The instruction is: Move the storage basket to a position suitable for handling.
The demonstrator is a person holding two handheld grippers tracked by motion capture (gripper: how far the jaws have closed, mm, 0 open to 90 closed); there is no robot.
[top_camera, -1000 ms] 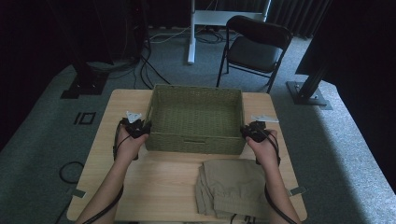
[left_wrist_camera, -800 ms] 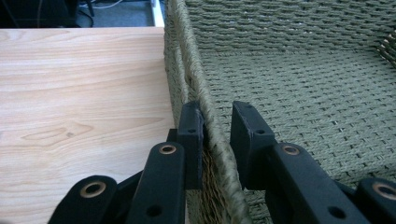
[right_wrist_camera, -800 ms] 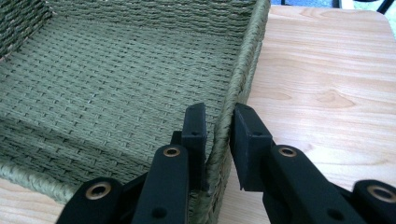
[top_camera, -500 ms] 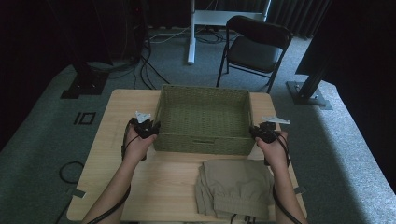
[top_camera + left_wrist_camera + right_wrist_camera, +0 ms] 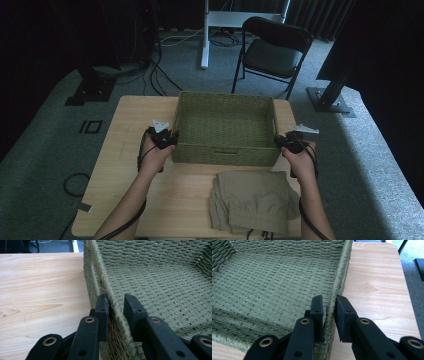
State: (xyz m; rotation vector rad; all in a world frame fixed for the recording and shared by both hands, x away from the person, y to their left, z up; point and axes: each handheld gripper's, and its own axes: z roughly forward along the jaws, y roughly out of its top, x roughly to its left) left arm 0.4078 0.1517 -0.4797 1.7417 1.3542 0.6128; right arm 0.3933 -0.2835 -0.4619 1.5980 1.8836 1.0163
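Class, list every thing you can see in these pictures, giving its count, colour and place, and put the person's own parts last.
Woven basket: one, olive green, middle of the table, nothing inside.
Folded cloth: one, khaki, on the table's near edge, in front of the basket.
Table: one, light wood, on grey carpet.
Folding chair: one, black, beyond the table.
White stand: one, behind the table.
Cables: several, black, on the floor.
Left gripper: one, black, shut on the basket's left wall.
Right gripper: one, black, shut on the basket's right wall.
Forearms: two, from the bottom edge.
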